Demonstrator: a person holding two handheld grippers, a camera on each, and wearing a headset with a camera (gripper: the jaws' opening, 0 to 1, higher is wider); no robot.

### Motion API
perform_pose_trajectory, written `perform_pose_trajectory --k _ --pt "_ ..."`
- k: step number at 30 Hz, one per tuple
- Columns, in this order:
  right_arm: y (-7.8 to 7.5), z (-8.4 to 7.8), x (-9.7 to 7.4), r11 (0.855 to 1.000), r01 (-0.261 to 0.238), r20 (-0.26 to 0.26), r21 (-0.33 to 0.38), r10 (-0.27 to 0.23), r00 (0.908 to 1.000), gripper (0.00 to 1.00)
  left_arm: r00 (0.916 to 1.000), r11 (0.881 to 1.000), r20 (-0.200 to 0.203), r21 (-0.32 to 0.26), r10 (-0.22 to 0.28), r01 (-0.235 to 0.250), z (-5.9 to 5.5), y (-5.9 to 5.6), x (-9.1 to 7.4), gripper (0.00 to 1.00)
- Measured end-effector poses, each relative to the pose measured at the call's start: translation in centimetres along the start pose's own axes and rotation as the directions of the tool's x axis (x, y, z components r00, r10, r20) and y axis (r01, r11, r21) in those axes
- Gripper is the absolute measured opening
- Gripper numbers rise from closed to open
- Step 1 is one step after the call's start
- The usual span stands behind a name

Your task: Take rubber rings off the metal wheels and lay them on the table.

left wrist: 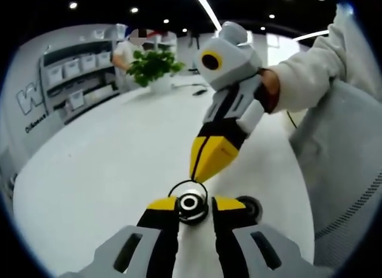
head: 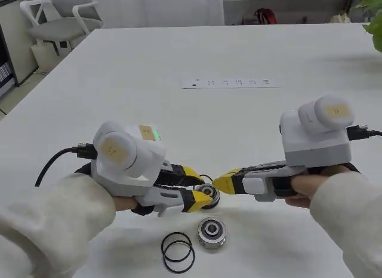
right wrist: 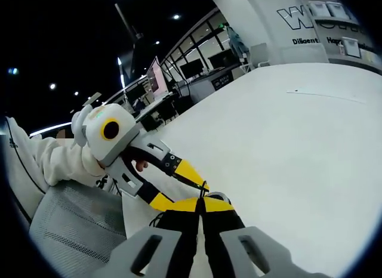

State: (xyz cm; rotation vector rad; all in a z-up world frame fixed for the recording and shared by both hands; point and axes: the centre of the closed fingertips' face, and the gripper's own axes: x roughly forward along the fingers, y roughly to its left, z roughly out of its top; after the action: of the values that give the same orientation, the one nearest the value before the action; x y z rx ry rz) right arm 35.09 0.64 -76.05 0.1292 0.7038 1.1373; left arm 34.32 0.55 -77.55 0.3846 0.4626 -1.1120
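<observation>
**Head view.** Nearest, the person's pale sleeves framed both lower corners. Just beyond them two loose rings lay overlapping on the white table, just beside a second wheel lying flat. Farther off, the left gripper clasped the held wheel between partly spread jaws. The right gripper met it with jaws pressed together. The raised ring between them was a thin, barely legible arc.

**Left gripper view.** The left gripper flanked the held wheel, hub facing the lens. The raised ring stood off its rim as a clear loop, nipped by the right gripper. The second wheel was half hidden behind one jaw.

**Right gripper view.** The right gripper, closed, covered most of the held wheel. The left gripper crossed from the left.
</observation>
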Motion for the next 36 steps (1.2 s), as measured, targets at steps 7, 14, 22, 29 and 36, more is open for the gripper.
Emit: perform_pose_trajectory --k 7,14,22,29,36 --pt "0.4 1.5 -1.2 1.0 0.017 0.037 -0.016 -0.017 0.9992 0.0 0.9999 0.999 0.011 0.041 0.001 -0.002 1.1 0.0 -1.0 0.29" --pt "0.9 2.9 -2.3 0.999 0.031 0.073 -0.023 -0.029 0.9969 0.0 0.9992 0.998 0.037 0.067 0.013 -0.015 2.7 0.2 -2.6 0.31" --pt "1.9 4.4 -3.7 0.998 0.041 0.117 -0.039 -0.037 0.9925 0.0 0.9969 0.998 0.075 0.062 0.025 -0.03 3.7 -0.3 -4.9 0.35" --pt "2.6 5.2 -4.6 0.998 0.058 0.141 -0.035 -0.053 0.9885 0.0 0.9944 0.994 0.052 0.045 0.092 -0.095 2.9 0.5 -6.9 0.45" --pt "4.2 6.3 -4.7 0.996 0.042 0.165 -0.073 -0.029 0.9859 0.0 0.975 0.981 0.107 -0.028 0.195 -0.193 3.0 1.4 -9.7 0.59"
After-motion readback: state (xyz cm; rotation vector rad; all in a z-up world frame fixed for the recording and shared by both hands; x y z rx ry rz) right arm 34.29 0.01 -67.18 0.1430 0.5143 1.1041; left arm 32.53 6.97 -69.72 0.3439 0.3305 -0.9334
